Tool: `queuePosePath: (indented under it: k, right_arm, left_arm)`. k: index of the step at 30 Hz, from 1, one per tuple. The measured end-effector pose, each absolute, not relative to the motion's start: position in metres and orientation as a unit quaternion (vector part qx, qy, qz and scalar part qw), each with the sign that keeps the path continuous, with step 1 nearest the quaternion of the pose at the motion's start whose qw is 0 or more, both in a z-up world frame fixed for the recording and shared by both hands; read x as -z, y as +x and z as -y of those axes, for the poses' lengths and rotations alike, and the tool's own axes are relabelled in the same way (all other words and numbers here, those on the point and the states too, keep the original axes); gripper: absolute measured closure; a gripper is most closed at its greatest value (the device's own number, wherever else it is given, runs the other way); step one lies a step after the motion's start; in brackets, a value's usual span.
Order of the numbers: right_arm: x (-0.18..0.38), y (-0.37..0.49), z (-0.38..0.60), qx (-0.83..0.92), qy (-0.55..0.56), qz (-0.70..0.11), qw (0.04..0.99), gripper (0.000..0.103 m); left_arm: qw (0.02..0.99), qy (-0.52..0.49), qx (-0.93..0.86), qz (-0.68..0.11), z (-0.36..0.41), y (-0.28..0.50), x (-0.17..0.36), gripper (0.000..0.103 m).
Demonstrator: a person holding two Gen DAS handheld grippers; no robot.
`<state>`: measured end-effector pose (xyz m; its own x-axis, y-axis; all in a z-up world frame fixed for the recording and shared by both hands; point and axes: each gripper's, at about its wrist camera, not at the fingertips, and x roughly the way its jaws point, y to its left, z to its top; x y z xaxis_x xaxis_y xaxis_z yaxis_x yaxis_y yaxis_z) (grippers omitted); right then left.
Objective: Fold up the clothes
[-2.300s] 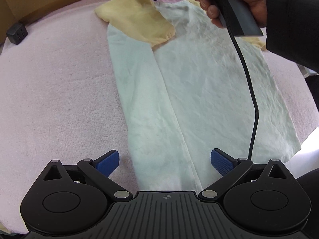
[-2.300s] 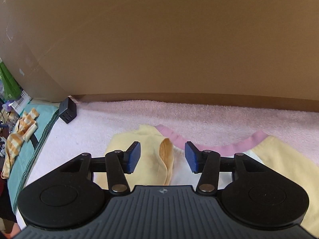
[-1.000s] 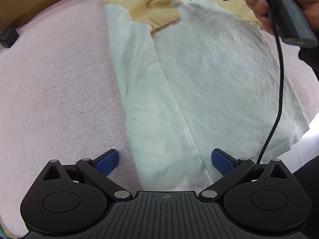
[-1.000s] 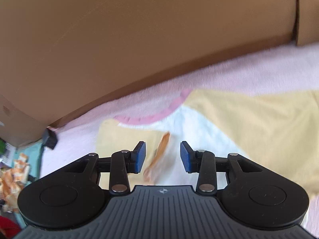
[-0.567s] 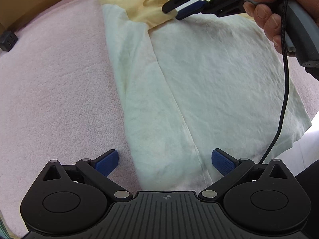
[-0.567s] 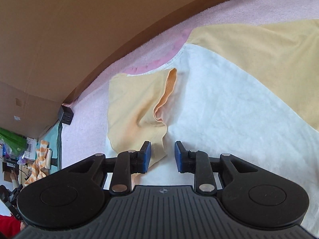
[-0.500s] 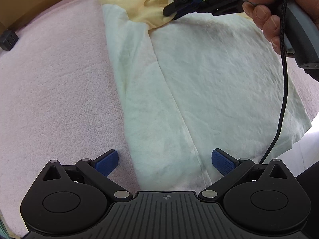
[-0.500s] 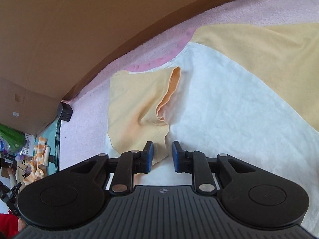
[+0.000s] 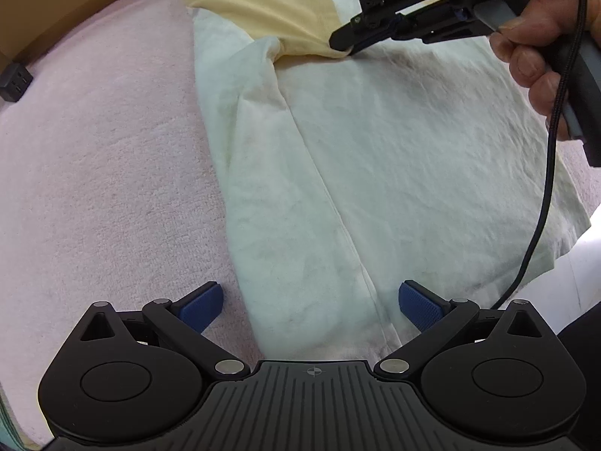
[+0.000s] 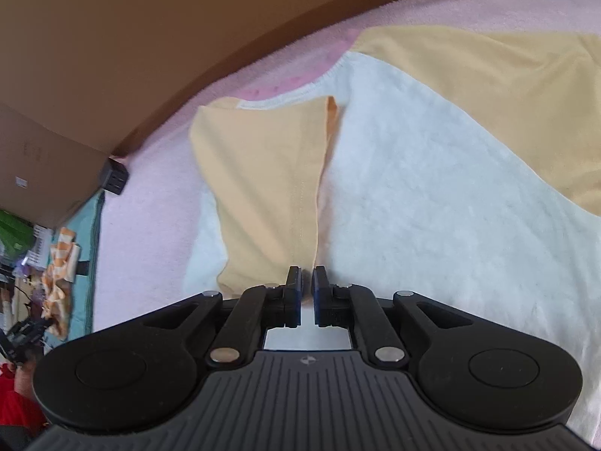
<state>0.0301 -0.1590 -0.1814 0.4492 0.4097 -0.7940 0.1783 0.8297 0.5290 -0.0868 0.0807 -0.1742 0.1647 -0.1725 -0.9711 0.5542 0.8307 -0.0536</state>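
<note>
Pale yellow sleeve [image 10: 270, 188] pinched by the right tongs [image 10: 307, 289], folded over the white shirt [image 9: 375, 158].
Shirt's flat on the pink towel [image 9: 94, 173]; left tongs [image 9: 311, 300] hang wide open above its hem. Black adapter [image 9: 14, 82] and cardboard wall [image 10: 150, 37] nearby.

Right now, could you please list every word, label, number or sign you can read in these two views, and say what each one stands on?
"DA": white letters on the black body of the right claw, cut off by the left wrist view's top edge.
Small white label on the cardboard box: too small to read.
Shirt: no readable print.
</note>
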Motion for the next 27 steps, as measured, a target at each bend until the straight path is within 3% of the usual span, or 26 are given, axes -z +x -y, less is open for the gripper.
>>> queuePosePath:
  k: [3,12,16,22,27]
  right_arm:
    - [0.168,0.028,0.158,-0.077,0.244,-0.511,0.821,0.091]
    - [0.122,0.073,0.136,-0.148,0.141,-0.431,0.879,0.091]
    - [0.127,0.109,0.099,-0.187,0.087,-0.432,0.878,0.091]
    - [0.162,0.147,0.047,-0.213,-0.037,-0.474,0.853,0.091]
    - [0.174,0.179,0.044,-0.171,-0.077,-0.427,0.885,0.103]
  left_arm:
    - [0.741,0.173,0.252,-0.597,-0.084,-0.094,0.175,0.000]
    - [0.760,0.143,0.238,-0.587,-0.093,-0.096,0.157,0.000]
    - [0.772,0.136,0.242,-0.571,-0.084,-0.088,0.149,0.000]
    - [0.755,0.164,0.262,-0.579,-0.070,-0.089,0.183,0.000]
    - [0.752,0.186,0.280,-0.567,-0.071,-0.100,0.183,0.000]
